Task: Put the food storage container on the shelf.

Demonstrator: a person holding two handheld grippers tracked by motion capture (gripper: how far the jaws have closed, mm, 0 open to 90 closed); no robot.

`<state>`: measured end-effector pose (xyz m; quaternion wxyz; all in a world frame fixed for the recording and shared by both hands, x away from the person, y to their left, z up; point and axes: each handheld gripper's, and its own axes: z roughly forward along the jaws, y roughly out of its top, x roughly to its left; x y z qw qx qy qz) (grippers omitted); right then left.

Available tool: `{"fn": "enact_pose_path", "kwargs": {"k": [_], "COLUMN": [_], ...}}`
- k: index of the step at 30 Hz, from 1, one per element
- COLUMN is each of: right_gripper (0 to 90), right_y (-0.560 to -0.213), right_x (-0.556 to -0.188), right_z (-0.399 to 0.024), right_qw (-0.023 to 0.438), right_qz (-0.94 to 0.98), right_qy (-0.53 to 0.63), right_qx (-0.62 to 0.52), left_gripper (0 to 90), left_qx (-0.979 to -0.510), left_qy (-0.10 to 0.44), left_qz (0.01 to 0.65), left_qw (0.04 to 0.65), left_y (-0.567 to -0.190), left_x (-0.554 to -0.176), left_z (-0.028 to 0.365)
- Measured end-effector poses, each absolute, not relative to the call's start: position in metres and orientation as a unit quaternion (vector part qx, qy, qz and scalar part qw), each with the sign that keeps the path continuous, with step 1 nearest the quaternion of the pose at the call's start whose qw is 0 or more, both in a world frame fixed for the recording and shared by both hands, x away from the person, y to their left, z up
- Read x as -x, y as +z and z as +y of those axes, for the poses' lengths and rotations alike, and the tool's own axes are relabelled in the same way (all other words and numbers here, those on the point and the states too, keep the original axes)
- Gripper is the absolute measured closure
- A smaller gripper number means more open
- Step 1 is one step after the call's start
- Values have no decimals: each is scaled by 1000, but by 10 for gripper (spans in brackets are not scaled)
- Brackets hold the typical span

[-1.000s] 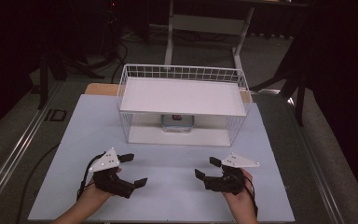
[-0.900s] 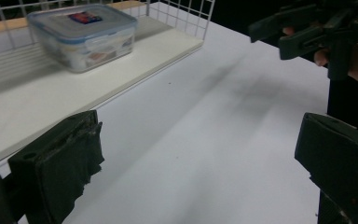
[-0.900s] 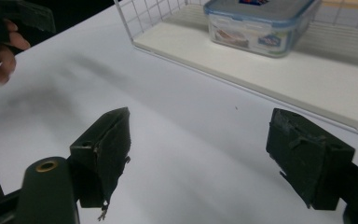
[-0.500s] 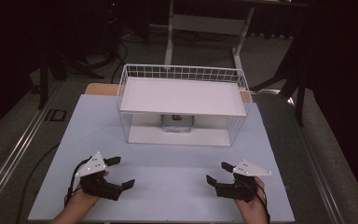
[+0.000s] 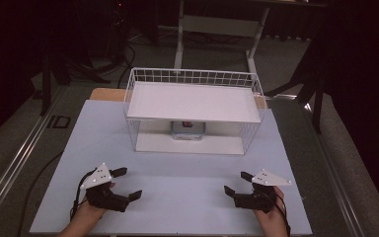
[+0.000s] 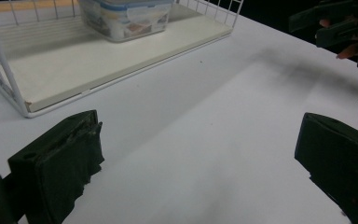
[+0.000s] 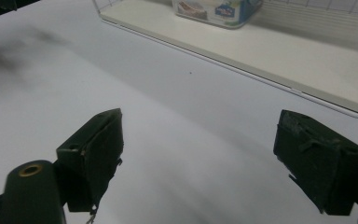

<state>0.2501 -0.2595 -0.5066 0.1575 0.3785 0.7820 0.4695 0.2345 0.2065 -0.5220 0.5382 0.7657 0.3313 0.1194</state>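
A clear lidded food container (image 5: 188, 129) with a printed label stands on the bottom board of a white wire rack (image 5: 192, 76), under its white top shelf. In the gripper views the container (image 6: 126, 16) (image 7: 216, 10) lies far ahead of the jaws. My left gripper (image 5: 128, 183) (image 6: 200, 135) rests low over the white table near the front left, open and empty. My right gripper (image 5: 237, 182) (image 7: 198, 126) is at the front right. Its jaws have just been opening, with nothing between them.
The rack's bottom board (image 6: 98, 60) (image 7: 307, 60) has bare room beside the container. Bare white tabletop (image 5: 187, 173) stretches between the rack and the grippers. The right gripper (image 6: 335, 23) appears far off in the left gripper view. Dark floor and stand legs surround the table.
Both hands have drawn apart and back toward the front edge, sinking a little. The right jaws stand slightly wider.
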Motion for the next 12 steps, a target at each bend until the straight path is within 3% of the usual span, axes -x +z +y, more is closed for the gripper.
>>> {"fn": "enact_pose_path", "kwargs": {"k": [12], "right_gripper": [158], "right_y": [-506], "right_x": [-253], "right_z": [-265], "right_qw": [168], "right_qz": [770], "right_qy": [474], "right_qx": [-393], "left_gripper": [16], "left_qx": [-755], "left_qy": [124], "left_qz": [344], "left_qw": [544], "left_y": [-520], "left_x": [-237], "left_z": [212]}}
